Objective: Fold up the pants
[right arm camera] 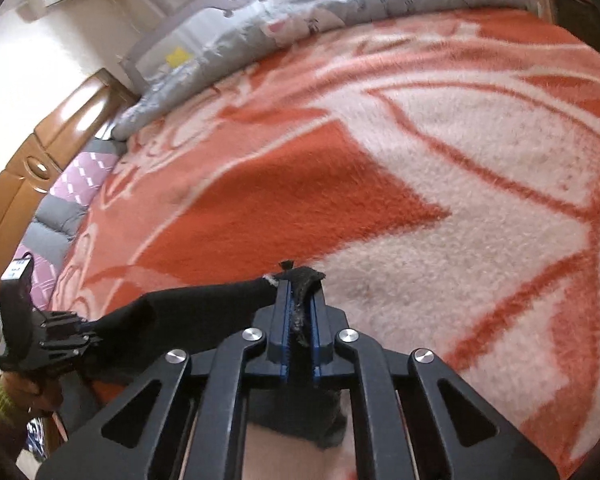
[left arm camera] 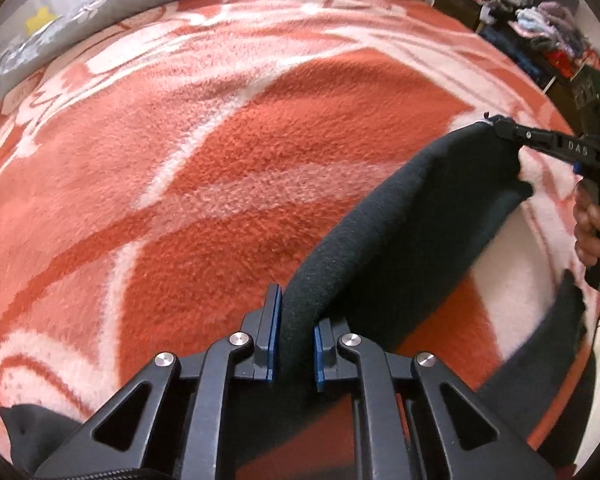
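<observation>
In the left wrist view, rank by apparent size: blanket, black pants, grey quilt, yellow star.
1. blanket
2. black pants, enlarged by nearness to the camera
3. grey quilt
4. yellow star

Pants [left arm camera: 400, 220]: one pair, black, soft fleecy knit, held off the orange-and-white blanket as a thick band stretched between my two grippers. One end is pinched in my left gripper [left arm camera: 296, 344], whose blue pads press on the bunched cloth; the other end, a thin hem edge with a loose thread, is clamped in my right gripper [right arm camera: 300, 316]. The span sags slightly in the middle, and further dark folds hang below, toward the near edge of the bed.
</observation>
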A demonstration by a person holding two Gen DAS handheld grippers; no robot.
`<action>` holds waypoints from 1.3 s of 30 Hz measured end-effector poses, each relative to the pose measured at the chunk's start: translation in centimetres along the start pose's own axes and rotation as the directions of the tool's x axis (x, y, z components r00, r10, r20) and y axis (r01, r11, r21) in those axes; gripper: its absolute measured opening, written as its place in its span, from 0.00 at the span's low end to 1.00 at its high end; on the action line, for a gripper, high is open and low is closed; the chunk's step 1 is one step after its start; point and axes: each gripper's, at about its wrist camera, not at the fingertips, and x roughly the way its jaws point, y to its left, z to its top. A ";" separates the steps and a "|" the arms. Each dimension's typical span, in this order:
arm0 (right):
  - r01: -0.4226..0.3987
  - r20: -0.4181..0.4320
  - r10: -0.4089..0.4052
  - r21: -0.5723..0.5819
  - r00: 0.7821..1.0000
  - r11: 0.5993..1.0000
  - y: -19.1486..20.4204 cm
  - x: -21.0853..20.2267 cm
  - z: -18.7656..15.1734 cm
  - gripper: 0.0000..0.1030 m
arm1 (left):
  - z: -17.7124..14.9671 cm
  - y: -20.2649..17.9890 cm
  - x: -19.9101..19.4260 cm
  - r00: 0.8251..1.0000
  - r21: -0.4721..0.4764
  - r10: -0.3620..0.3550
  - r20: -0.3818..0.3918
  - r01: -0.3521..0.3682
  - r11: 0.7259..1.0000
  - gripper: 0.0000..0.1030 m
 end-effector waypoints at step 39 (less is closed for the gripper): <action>0.084 -0.096 -0.109 -0.238 0.989 0.968 2.3 -12.4 -18.6 0.08 | -16.4 -10.0 -6.9 0.996 0.119 -0.072 0.058 0.065 0.991 0.28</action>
